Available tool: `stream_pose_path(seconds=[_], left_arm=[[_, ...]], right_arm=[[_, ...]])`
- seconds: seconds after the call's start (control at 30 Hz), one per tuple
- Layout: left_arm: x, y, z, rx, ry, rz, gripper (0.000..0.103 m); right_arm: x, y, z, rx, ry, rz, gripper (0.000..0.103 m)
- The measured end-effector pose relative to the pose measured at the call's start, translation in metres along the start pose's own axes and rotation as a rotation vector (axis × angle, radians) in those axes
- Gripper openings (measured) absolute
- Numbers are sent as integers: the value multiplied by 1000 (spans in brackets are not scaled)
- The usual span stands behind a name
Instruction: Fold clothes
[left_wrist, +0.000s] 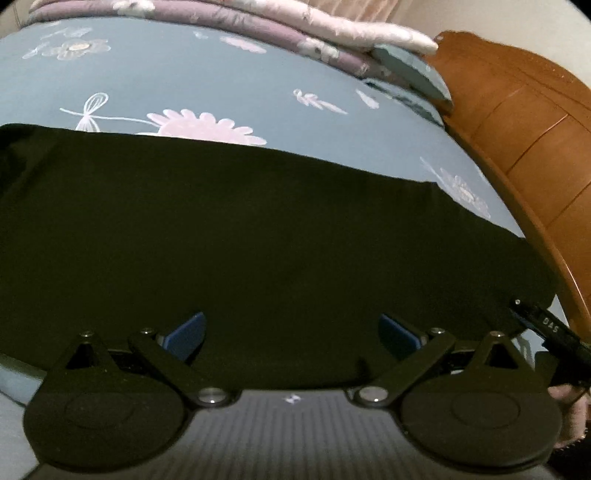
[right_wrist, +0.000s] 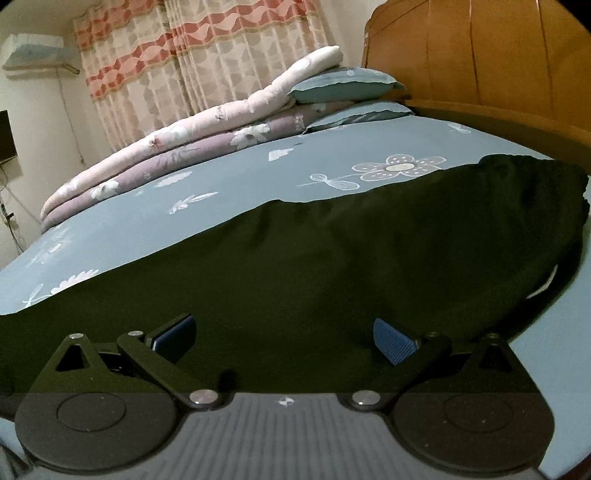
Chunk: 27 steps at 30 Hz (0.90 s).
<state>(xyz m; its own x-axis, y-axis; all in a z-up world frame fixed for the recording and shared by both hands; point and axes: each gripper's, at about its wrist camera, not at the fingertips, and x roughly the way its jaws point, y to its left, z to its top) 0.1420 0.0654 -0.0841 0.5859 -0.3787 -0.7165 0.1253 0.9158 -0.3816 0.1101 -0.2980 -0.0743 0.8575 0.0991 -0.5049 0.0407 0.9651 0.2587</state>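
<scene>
While both claws hang released over the black garment's near edge, the left claw (left_wrist: 291, 334) and right claw (right_wrist: 282, 338) face the black garment (left_wrist: 258, 229) — its long axis crosswise on the bed (left_wrist: 166, 81).

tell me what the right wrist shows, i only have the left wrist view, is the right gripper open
Observer: Yes, the right gripper is open, low over the black garment.
Operator: which end of the garment is over there
Observer: A gathered, elastic-looking edge lies at the far right, near the headboard.
Operator: anything else on the bed i can't see
Observer: Two blue pillows are stacked by the headboard; your view shows only an edge.
Operator: and past the bed
Observer: Pink-striped curtains hang behind the folded quilt.
</scene>
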Motion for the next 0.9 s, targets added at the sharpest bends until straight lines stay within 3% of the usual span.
stream_pose_path(seconds=[0.2,0.4,0.47,0.7,0.9], left_arm=[[-31,63,73,-148,-72,-20,100],[-13,122,130,-259,-48,27,100],[-2,135,134,-279,-36,21,100],[15,171,125,-357,-21,116,100],[1,183,121,-365,-38,167,100]], right_arm=[[3,3,0,-15,6,-9,103],[7,6,-1,-44,9,-21,103],[9,10,-2,-72,12,-34,103],[12,17,-5,-136,21,-64,103],[12,16,-5,-130,21,-59,103]])
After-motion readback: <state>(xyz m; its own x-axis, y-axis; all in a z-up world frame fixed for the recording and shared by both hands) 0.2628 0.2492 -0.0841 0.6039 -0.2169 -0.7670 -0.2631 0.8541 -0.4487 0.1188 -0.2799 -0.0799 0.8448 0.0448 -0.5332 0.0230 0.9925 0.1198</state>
